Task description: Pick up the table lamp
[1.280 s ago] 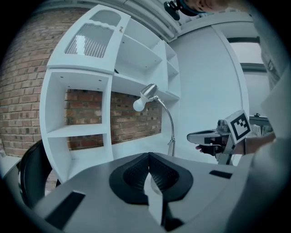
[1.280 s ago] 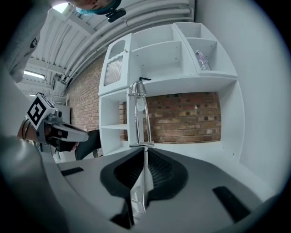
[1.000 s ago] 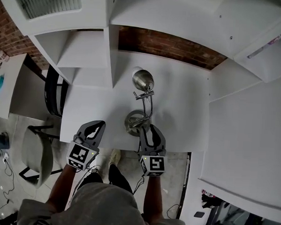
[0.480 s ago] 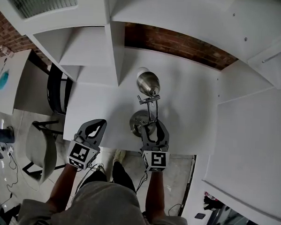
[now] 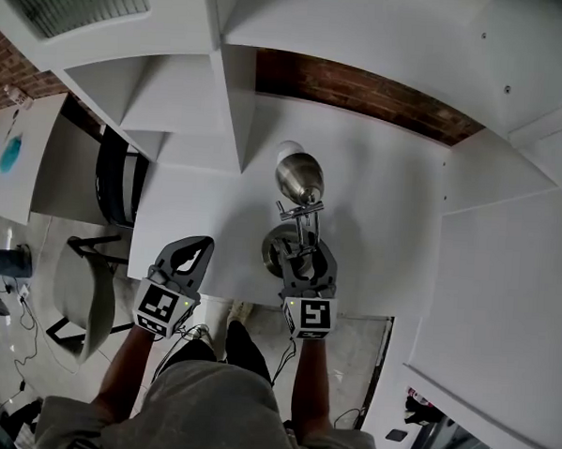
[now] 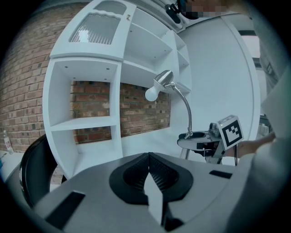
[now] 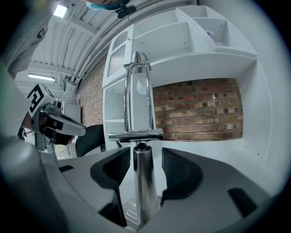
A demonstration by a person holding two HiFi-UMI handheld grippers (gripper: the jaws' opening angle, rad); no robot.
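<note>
Right gripper (image 5: 307, 258) just opened wide, table lamp stem (image 7: 143, 182) between jaws

An office-like workspace: a white desk (image 5: 384, 234) under shelves (image 5: 165, 105), brick wall (image 5: 363, 90), black chair (image 5: 114, 177), trailing cables (image 5: 17, 332).

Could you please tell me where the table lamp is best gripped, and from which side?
Probably the upright chrome post above the round base, approached level from the desk's front edge: it is slim, straight and vertical. The right gripper, its jaws having just been opening, straddles it without pressing.
</note>
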